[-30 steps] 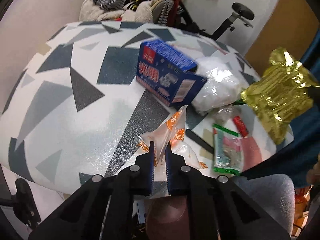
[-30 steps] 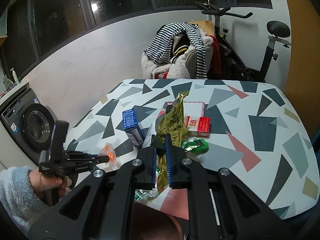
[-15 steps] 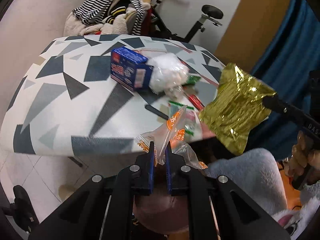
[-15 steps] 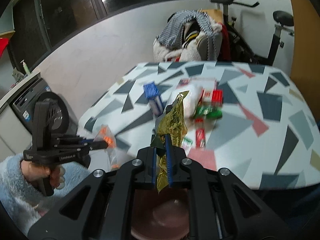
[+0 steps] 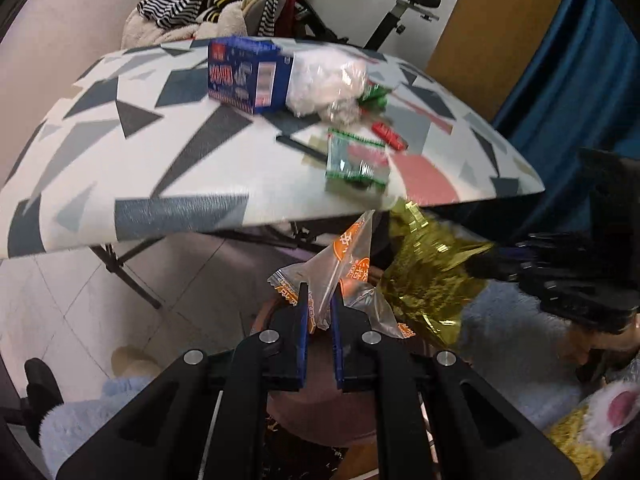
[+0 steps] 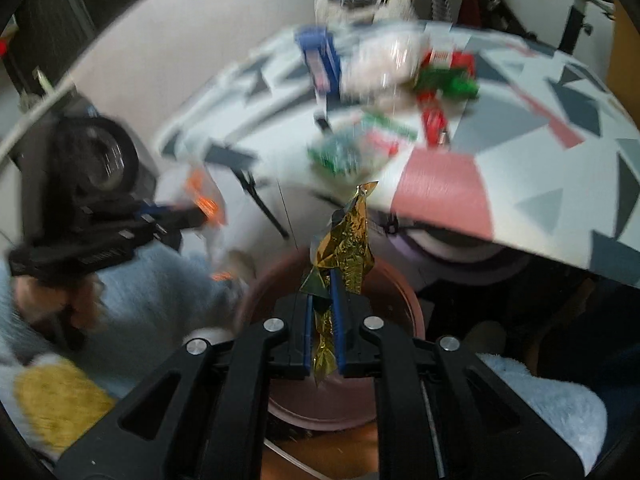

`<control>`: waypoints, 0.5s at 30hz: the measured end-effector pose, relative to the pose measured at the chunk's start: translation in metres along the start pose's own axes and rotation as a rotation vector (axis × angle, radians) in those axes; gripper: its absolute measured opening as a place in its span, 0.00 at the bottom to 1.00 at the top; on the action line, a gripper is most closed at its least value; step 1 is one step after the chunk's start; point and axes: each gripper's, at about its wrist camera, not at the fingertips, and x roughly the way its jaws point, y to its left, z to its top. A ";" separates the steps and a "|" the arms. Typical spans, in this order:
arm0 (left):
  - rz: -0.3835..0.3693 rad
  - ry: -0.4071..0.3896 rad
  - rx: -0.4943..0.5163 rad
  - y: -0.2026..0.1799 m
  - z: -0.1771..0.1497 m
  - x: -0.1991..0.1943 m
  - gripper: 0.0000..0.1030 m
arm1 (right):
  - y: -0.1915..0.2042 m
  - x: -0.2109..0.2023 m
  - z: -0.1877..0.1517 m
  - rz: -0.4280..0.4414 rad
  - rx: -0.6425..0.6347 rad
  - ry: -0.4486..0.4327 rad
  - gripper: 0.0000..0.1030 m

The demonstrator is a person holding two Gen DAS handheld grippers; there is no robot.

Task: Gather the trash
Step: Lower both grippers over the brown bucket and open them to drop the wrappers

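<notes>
Gold foil wrapper [image 6: 344,248] is pinched in the right hand-held gripper [image 6: 322,300] at frame centre, over a brown bin [image 6: 396,304]; the left hand-held gripper [image 5: 320,304] clamps a clear orange-printed wrapper [image 5: 344,256]. Neither is dropped yet, and a blue box [image 5: 248,74] and green packets [image 5: 356,160] remain on the counter [image 5: 120,160] above

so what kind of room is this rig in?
Likely a home utility or spare room, not a lab: a washing machine by the wall, an exercise bike beside a clothes pile, and a folding table strewn with snack wrappers.
</notes>
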 end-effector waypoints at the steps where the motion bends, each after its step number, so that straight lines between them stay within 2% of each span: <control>1: 0.006 0.004 0.003 0.000 -0.003 0.005 0.10 | 0.001 0.009 0.000 0.002 -0.013 0.015 0.12; 4: 0.015 0.022 0.001 0.004 -0.011 0.018 0.10 | 0.004 0.036 0.000 -0.017 -0.046 0.069 0.12; 9: 0.021 0.050 -0.031 0.013 -0.017 0.028 0.10 | -0.004 0.065 -0.007 -0.023 -0.014 0.129 0.12; 15: 0.022 0.088 -0.045 0.016 -0.022 0.038 0.10 | -0.013 0.074 -0.011 -0.033 0.034 0.165 0.13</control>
